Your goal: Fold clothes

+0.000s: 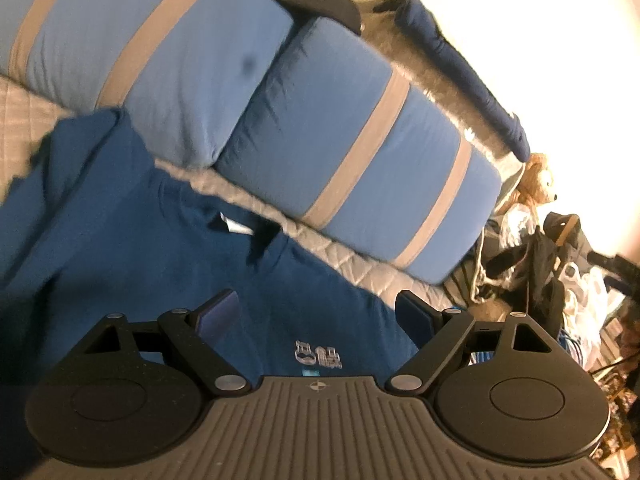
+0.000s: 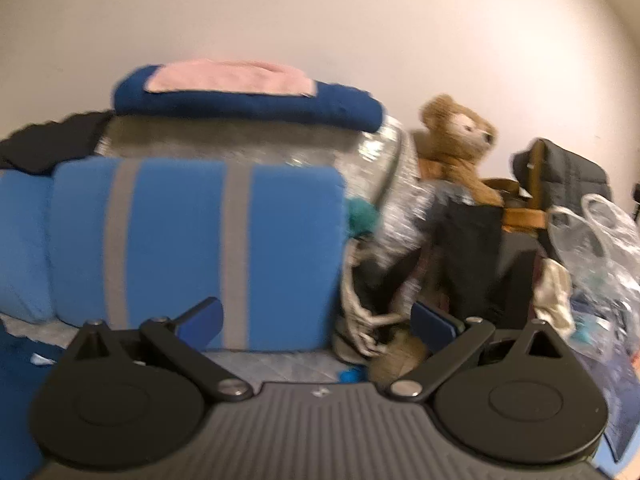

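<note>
A: What is seen under the left gripper (image 1: 318,306)?

B: A dark blue T-shirt (image 1: 132,240) is spread flat on a quilted bed cover (image 1: 352,260). A small white print (image 1: 318,354) is seen on the shirt, close to the gripper. The jaws are held wide apart above the cloth, and nothing is pinched between them.

A: What is seen past the shirt?

B: Two blue pillows with grey stripes (image 1: 356,172) are laid side by side along the bed, just beyond the shirt's collar.

A: And the right gripper (image 2: 318,318)?

B: Its jaws are spread wide too, and nothing is held. It is pointed at the end of one striped pillow (image 2: 196,248). Only a corner of the blue shirt (image 2: 16,356) is seen at the left edge. A folded dark blue cloth (image 2: 248,106) with a pink cloth (image 2: 228,78) on top is stacked behind the pillow. A brown teddy bear (image 2: 460,140) is seated to the right, beside dark bags and a clear plastic bag (image 2: 600,236).
</note>
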`<state>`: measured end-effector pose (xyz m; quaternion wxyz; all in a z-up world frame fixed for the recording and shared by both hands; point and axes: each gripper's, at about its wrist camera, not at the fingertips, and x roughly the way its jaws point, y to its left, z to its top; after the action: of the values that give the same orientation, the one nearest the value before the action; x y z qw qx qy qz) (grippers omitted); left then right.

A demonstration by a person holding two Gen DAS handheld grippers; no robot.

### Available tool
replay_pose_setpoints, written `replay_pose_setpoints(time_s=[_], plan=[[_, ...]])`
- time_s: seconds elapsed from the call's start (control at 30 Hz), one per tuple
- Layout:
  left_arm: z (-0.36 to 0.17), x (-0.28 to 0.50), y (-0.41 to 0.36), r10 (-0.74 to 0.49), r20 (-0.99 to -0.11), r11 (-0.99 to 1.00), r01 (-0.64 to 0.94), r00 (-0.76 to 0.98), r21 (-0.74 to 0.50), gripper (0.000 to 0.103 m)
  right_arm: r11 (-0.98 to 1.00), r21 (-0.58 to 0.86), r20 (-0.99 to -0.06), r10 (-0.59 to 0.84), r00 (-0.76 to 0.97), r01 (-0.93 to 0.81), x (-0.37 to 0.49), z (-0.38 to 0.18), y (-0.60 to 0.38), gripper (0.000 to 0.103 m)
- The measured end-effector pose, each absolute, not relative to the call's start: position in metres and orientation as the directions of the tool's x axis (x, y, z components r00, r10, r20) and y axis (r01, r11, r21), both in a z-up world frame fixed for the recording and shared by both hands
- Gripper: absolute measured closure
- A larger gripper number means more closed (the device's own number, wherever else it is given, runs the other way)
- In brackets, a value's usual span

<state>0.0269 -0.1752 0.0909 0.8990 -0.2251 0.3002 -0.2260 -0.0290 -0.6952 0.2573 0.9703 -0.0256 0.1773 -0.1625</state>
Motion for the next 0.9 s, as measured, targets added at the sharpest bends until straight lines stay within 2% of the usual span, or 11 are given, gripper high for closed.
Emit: replay_pose_setpoints(time_s=[0.13, 0.23, 0.47, 0.6, 0.73, 0.9], plan=[[0.119, 0.026, -0.167, -0.499, -0.428, 0.817, 0.244, 0.754, -0.523, 0.017, 0.965, -0.086, -0.298, -0.261, 0.918, 0.247, -0.016, 0.29, -0.661, 0.0], [0.163, 0.019, -0.155, -0.466, -0.399, 0.842, 0.258, 0.789, -0.474, 0.017, 0.98, -0.078, -0.25, -0.198, 0.948, 0.184, -0.017, 0.317, -0.631, 0.0], [0.277, -0.012, -0.118, -0.406, -0.285, 0.887, 0.299, 0.868, -0.353, 0.017, 0.998, -0.037, -0.141, -0.063, 0.988, 0.058, -0.028, 0.377, -0.568, 0.0], [0.323, -0.036, -0.101, -0.356, -0.223, 0.912, 0.286, 0.907, -0.293, 0.017, 0.999, 0.035, -0.088, 0.02, 0.996, -0.017, -0.035, 0.401, -0.547, 0.0], [0.331, -0.051, -0.097, -0.302, -0.211, 0.942, 0.257, 0.93, -0.215, 0.017, 0.988, 0.113, -0.086, 0.112, 0.99, -0.102, -0.035, 0.392, -0.528, 0.0], [0.316, -0.056, -0.092, -0.228, -0.242, 0.968, 0.194, 0.943, -0.159, 0.017, 0.976, 0.125, -0.172, 0.201, 0.964, -0.181, -0.027, 0.338, -0.495, 0.0]])
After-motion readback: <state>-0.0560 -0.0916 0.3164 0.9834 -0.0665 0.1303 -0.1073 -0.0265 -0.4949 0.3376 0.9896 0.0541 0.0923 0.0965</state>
